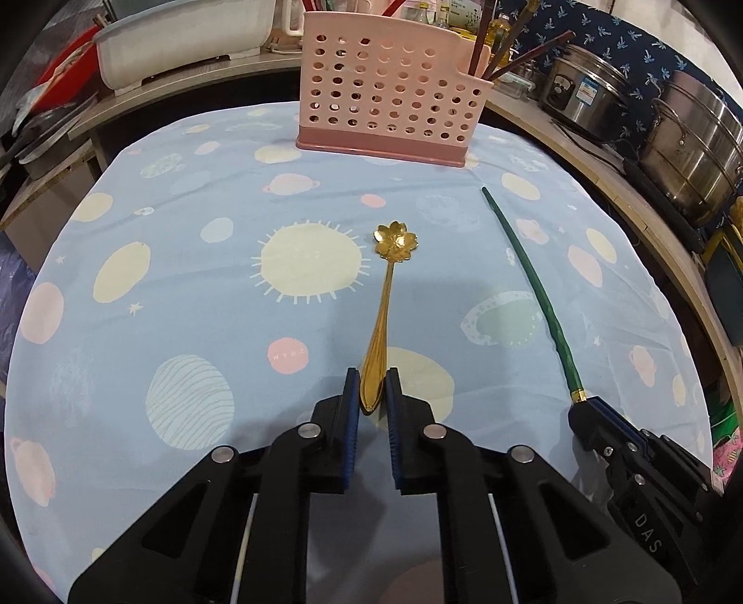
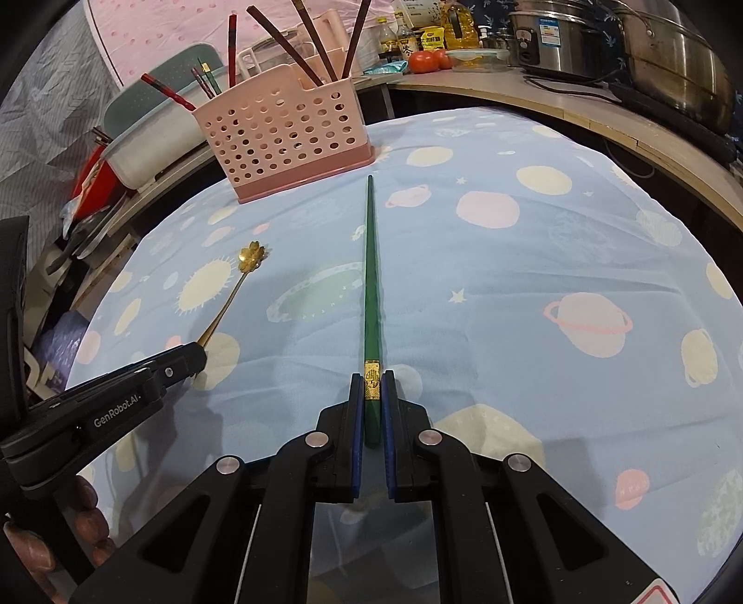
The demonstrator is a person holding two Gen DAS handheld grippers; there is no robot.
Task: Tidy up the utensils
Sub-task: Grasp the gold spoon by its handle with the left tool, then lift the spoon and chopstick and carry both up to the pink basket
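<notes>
Left wrist view. The left tool (image 1: 372, 390) was seen with its jaws closed on the handle end of the gold flower spoon (image 1: 387, 297). The spoon's long axis ran toward 12 o'clock, its flower bowl lying on the planet-print tablecloth (image 1: 185, 241) and pointing at the pink perforated caddy (image 1: 385, 93) at the far edge of the table. At 3 o'clock, the right tool (image 1: 586, 409) was seen at the gilt end of the green chopstick (image 1: 534, 288), whose tip leaned toward 11 o'clock.

Right wrist view. The right tool (image 2: 372, 395) was seen clamped on the green chopstick (image 2: 371, 279) at its gold band, the stick extending straight to 12 o'clock with its tip just short of the caddy (image 2: 283, 139), which already held several dark chopsticks (image 2: 316, 42). The caddy lay at 11 o'clock from this tool. The left tool (image 2: 197, 355) was seen at 9 o'clock, holding the spoon (image 2: 232, 292).

Both utensils were judged to be aligned toward the caddy, the chopstick's tip being the nearer; each would need tilting upright before insertion.
</notes>
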